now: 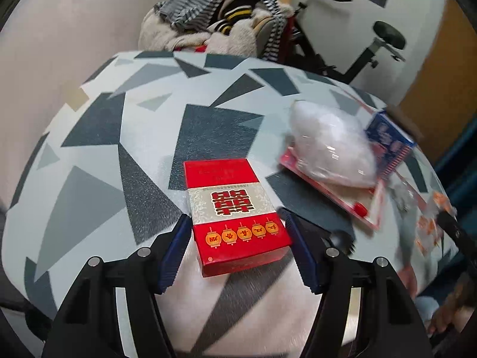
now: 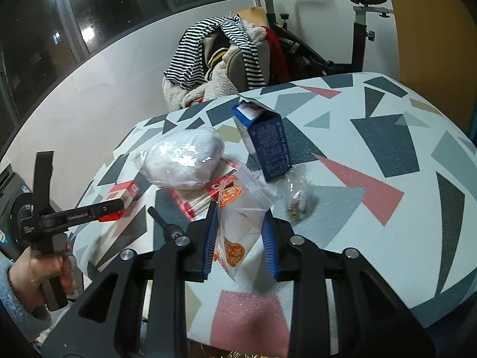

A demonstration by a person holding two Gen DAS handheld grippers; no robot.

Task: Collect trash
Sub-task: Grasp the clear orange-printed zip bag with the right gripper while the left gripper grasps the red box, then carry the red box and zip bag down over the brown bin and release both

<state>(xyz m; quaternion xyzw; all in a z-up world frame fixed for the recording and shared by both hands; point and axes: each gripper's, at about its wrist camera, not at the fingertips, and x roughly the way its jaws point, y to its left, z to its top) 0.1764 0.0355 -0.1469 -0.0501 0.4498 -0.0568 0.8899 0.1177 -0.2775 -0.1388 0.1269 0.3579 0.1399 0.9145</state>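
In the left wrist view my left gripper (image 1: pixel 237 229) is open, its blue pads either side of a red cigarette box (image 1: pixel 235 214) lying on the patterned table (image 1: pixel 119 137); gaps show on both sides. The box also shows in the right wrist view (image 2: pixel 122 198). My right gripper (image 2: pixel 240 232) is open around a white and orange snack wrapper (image 2: pixel 238 217) on the table; whether the pads touch it I cannot tell. A white bag in clear plastic (image 2: pixel 184 159) lies on a red and white pack (image 2: pixel 193 201). A blue carton (image 2: pixel 265 143) stands behind.
A small crumpled clear wrapper (image 2: pixel 298 194) lies right of the snack wrapper. A chair piled with striped and fleece clothes (image 2: pixel 220 59) stands behind the table, with an exercise bike (image 2: pixel 328 29) beyond. The table edge runs close below both grippers.
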